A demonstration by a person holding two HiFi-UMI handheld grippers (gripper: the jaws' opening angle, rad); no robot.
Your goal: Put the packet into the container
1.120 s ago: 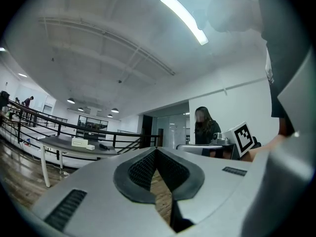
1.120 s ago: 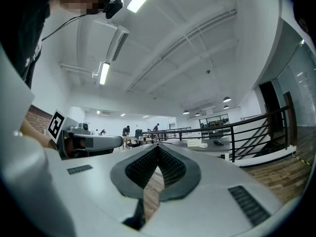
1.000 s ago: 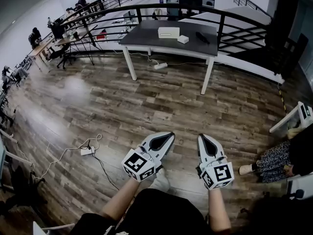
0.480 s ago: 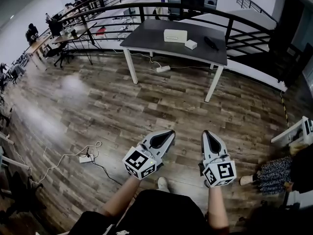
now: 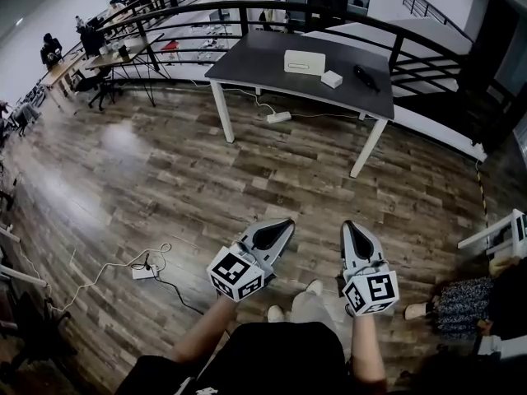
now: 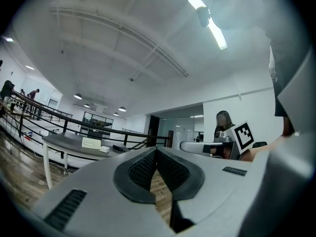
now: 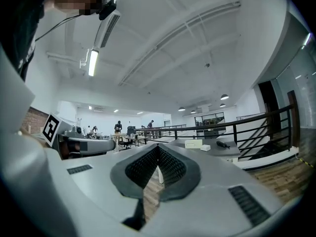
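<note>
Fingers (image 5: 262,245) on the left gripper (image 5: 287,221) and right gripper (image 5: 349,224) are shut, holding nothing. A box (image 5: 305,62) sits on the table (image 5: 263,60) up top.

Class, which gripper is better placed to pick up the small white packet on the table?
Right gripper, narrowly: it and the left gripper are shut, empty and far off, but the packet lies more directly ahead of it.
</note>
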